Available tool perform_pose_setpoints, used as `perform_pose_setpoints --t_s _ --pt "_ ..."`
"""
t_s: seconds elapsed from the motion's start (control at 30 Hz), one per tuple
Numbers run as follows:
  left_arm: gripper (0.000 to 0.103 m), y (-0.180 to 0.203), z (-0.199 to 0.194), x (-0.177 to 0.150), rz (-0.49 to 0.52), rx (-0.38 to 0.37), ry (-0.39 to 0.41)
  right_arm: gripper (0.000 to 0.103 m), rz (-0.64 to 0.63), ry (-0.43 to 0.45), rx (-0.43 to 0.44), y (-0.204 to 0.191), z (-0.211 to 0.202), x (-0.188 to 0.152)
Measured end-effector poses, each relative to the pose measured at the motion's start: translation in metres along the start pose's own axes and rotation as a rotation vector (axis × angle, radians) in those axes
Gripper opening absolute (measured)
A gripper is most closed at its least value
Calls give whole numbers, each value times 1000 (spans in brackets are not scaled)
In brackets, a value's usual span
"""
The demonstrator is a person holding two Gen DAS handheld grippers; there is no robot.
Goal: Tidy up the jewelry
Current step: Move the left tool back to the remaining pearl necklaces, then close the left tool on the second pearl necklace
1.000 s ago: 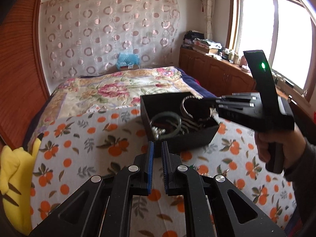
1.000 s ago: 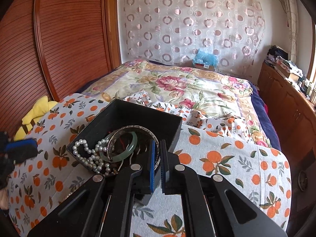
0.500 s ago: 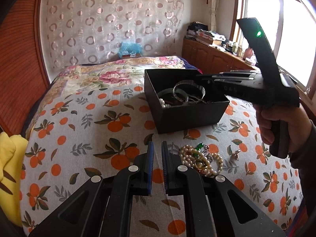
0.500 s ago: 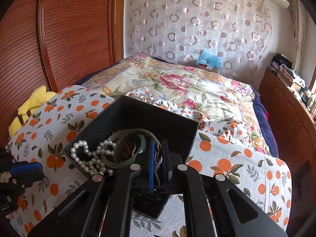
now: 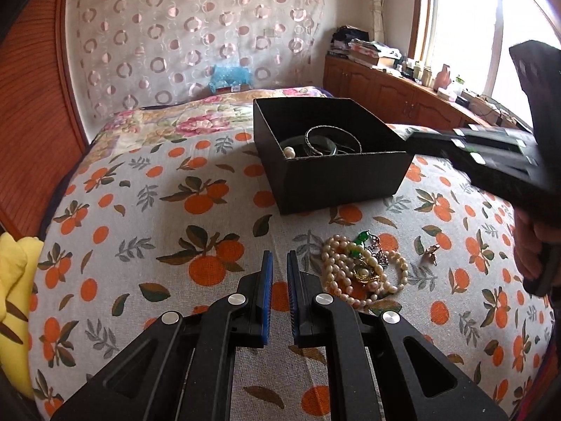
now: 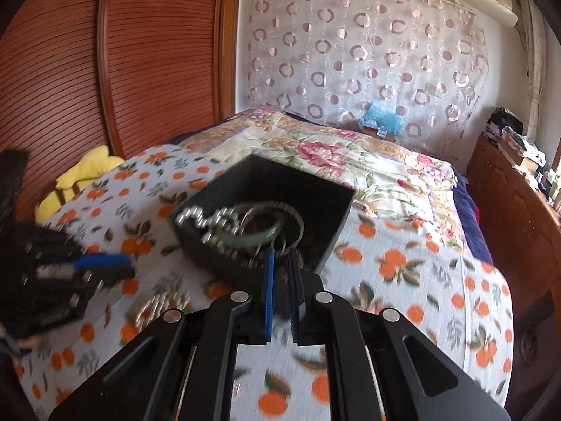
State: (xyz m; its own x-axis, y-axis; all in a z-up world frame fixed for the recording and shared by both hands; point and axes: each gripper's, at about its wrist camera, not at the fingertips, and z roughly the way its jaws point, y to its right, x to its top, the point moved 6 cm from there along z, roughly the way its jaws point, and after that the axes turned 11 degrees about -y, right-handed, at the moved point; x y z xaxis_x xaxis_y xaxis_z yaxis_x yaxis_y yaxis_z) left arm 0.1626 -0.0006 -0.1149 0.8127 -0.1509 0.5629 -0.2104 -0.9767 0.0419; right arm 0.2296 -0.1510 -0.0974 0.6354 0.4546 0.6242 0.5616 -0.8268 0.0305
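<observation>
A black box (image 5: 336,172) sits on the orange-print cloth and holds bangles (image 5: 331,138) and pearls; it also shows in the right wrist view (image 6: 259,207) with a green bangle (image 6: 261,233) and pearls (image 6: 203,219). A heap of pearl necklaces with a green stone (image 5: 361,266) and a small earring (image 5: 430,251) lie on the cloth in front of the box. My left gripper (image 5: 278,273) is nearly closed and empty, just left of the heap. My right gripper (image 6: 282,273) has a narrow gap, empty, at the box's near wall.
The cloth (image 5: 168,217) covers the near part of a bed with a floral quilt (image 5: 182,119). A yellow plush toy (image 5: 10,280) lies at the left edge. Wooden cabinets (image 5: 385,87) stand at the right, a wooden panel wall (image 6: 122,70) at the left.
My right gripper has let go of the silver bangle into the box and drawn back from it. My left gripper has pulled back and lowered, bringing the pearl heap into view.
</observation>
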Motion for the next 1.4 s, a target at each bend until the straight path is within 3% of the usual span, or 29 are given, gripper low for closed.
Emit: perform_pose_setpoints --t_s 0.17,0.23,0.57,0.77,1.13,1.27,1.4 --pt "7 0 0 -1 -5 8 -8 11 30 -31 23 2 -6 -25" --pt "7 0 0 -1 0 10 -5 18 42 -41 45 2 -8 -33" --pt "7 5 -8 0 29 19 37 19 23 -121 72 -11 3 -66" --pt "7 6 -9 0 26 26 39 27 11 -123 96 -25 4 -71" --pt "9 8 -10 -1 51 47 29 27 2 -108 117 -38 -3 -71" --pt "19 12 -14 -1 36 1 15 27 -8 -104 126 -46 -4 -70" --pt "19 19 -11 2 28 -44 -7 27 -6 -129 126 -47 1 -72"
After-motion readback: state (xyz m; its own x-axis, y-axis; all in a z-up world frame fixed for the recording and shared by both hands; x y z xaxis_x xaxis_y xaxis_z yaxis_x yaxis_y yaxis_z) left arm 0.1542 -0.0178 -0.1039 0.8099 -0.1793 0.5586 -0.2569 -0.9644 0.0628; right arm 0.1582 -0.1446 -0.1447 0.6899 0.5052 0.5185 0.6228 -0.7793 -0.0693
